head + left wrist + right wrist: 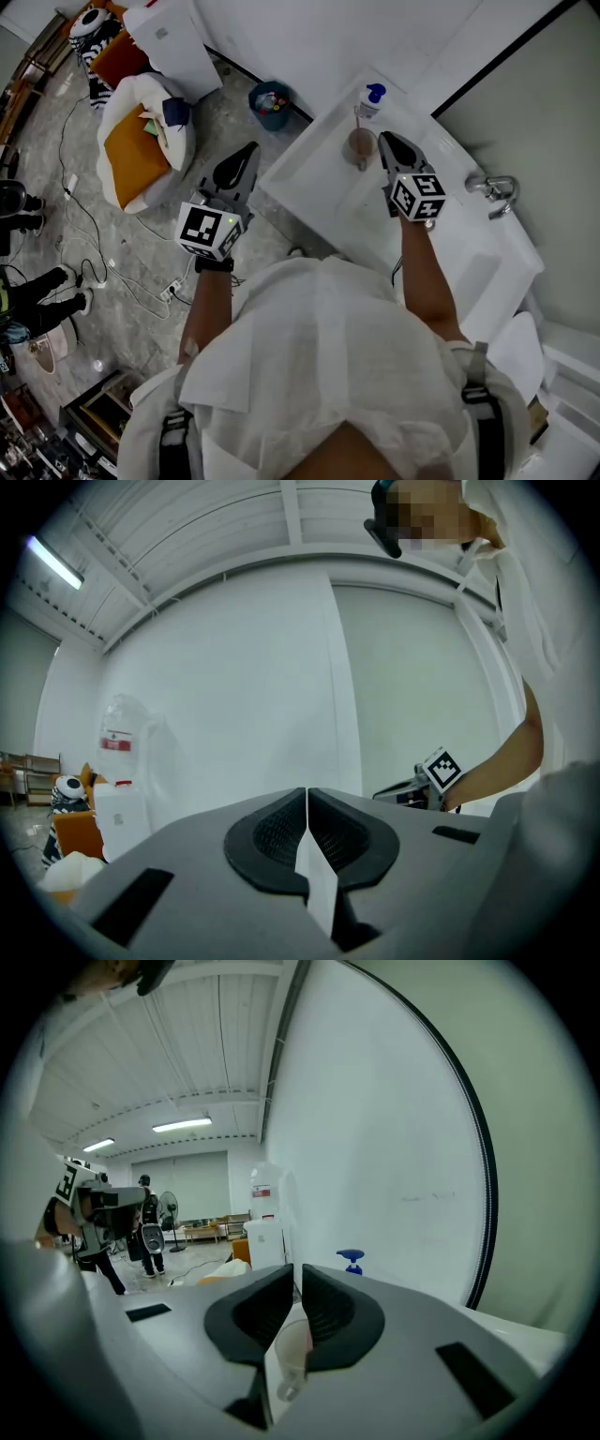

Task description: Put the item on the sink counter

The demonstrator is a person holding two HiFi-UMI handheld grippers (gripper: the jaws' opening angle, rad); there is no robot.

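A translucent brownish cup (361,146) with a handle is at the far corner of the white sink counter (309,178). My right gripper (385,141) is right beside it, its jaws nearly closed on the cup's wall. In the right gripper view the cup (286,1358) shows in the narrow slit between the jaws of the gripper (298,1274). Whether the cup rests on the counter I cannot tell. My left gripper (247,152) hangs over the floor left of the counter. It is shut and empty (307,794).
A blue-topped pump bottle (372,97) stands at the counter's back corner, just behind the cup. The faucet (497,190) and basin (459,258) lie to the right. On the floor are a small bin (270,101), a cushion pile (141,141) and cables (141,272).
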